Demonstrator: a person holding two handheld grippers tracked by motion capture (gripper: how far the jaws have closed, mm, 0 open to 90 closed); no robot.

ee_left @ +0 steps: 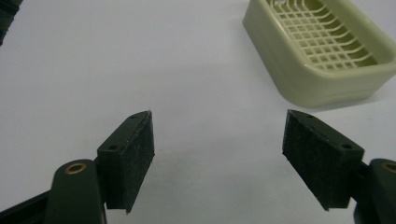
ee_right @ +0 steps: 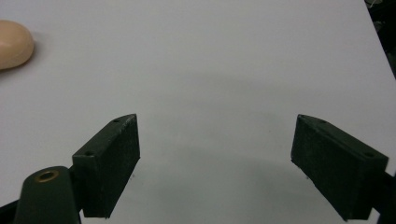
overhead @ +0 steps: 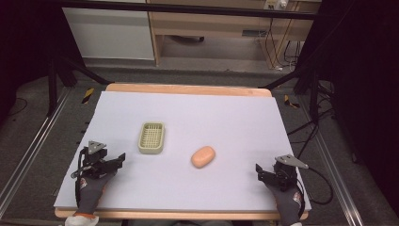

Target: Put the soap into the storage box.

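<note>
A pale green soap dish [overhead: 152,138] with a slotted grid floor stands left of the table's middle, empty. An oval peach soap bar [overhead: 203,157] lies to its right on the white sheet. My left gripper [overhead: 121,157] rests near the front left, open, nothing between its jaws; in the left gripper view [ee_left: 218,154] the dish [ee_left: 322,51] sits ahead to the upper right. My right gripper [overhead: 259,170] rests at the front right, open and holding nothing. In the right gripper view [ee_right: 217,163] the soap [ee_right: 14,44] peeks in at the upper left edge.
A white sheet [overhead: 226,117] covers the wooden table [overhead: 188,88]. Dark floor, metal rails and stand legs surround it. Cables trail on the floor at the right. A wooden cabinet stands behind the table.
</note>
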